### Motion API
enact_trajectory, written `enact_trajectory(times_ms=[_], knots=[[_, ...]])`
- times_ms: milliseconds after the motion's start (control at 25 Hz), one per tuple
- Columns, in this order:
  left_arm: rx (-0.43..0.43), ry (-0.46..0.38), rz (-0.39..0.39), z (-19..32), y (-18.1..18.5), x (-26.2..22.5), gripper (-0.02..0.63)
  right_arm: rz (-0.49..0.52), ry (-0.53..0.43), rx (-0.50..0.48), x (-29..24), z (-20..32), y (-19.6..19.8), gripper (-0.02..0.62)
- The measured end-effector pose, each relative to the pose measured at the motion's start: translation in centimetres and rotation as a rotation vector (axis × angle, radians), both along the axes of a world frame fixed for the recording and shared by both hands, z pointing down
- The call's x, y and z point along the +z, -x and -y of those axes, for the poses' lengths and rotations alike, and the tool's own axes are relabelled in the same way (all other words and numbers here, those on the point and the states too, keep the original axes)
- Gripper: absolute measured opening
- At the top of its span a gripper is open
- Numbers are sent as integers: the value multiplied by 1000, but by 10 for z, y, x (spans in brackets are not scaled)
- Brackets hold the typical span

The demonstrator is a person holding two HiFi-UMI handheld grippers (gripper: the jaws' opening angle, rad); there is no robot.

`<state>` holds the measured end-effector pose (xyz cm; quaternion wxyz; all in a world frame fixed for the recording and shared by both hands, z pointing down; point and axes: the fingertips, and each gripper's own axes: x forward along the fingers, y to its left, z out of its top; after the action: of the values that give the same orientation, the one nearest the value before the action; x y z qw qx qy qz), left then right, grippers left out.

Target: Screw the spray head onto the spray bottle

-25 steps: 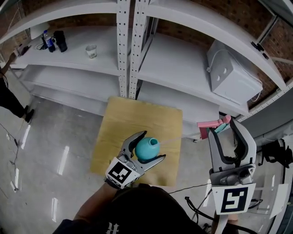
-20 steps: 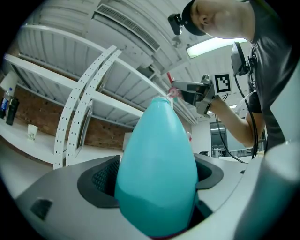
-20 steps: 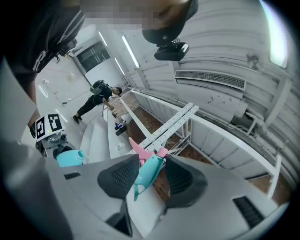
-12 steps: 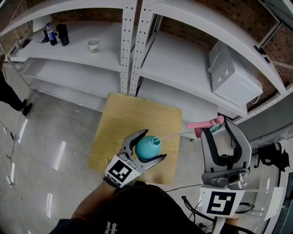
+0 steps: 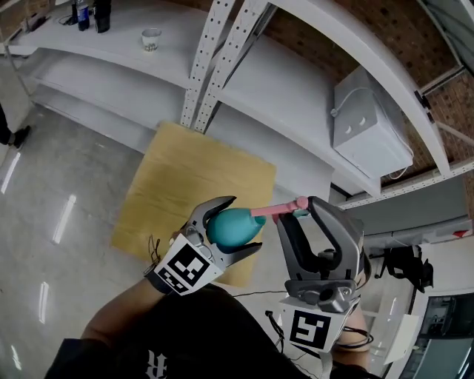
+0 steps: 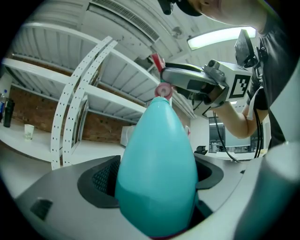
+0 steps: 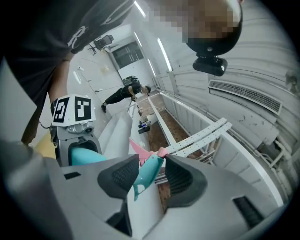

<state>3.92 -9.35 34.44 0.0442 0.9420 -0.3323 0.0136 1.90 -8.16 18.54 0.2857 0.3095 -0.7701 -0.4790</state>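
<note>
A teal egg-shaped spray bottle point(image 5: 231, 228) lies level in my left gripper point(image 5: 238, 224), which is shut on its body; the left gripper view shows the bottle point(image 6: 157, 140) filling the space between the pads of the left gripper point(image 6: 157, 174). The spray head point(image 5: 280, 212), pink with a teal trigger, is pinched in my right gripper point(image 5: 300, 212). Its pink end meets the bottle's mouth point(image 6: 163, 90); whether it is threaded on I cannot tell. In the right gripper view the teal trigger point(image 7: 148, 174) sits between the pads of the right gripper point(image 7: 147, 172), with the bottle point(image 7: 84, 154) beyond.
A small wooden table point(image 5: 170, 185) stands below the two grippers on the pale floor. White shelving point(image 5: 215, 44) runs behind it, with a white box point(image 5: 370, 122), a cup point(image 5: 150, 38) and dark bottles point(image 5: 89, 13). A distant person point(image 7: 126, 91) bends over.
My right gripper has come left and down with the spray head and rolled; the pink end now sits at the bottle's mouth. The left gripper has hardly moved.
</note>
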Motion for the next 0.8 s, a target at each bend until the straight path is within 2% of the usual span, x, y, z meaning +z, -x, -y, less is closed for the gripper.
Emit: enact_trajectory(times_ms=[160,400,600,800], knots=[[-8,-13,17,0,-3,-3,433,-52,23,-37,12,-3,10,169],[-25,-5,42,4,-2,-2,433,-76,42,-55,18,-3,16,169],[-46,2,74,7,2,0,433,-119,4,-41,23,-3,20,169],[-57,0,67,8,2,-1,433,-180,-72,-43,25,-6,25,169]])
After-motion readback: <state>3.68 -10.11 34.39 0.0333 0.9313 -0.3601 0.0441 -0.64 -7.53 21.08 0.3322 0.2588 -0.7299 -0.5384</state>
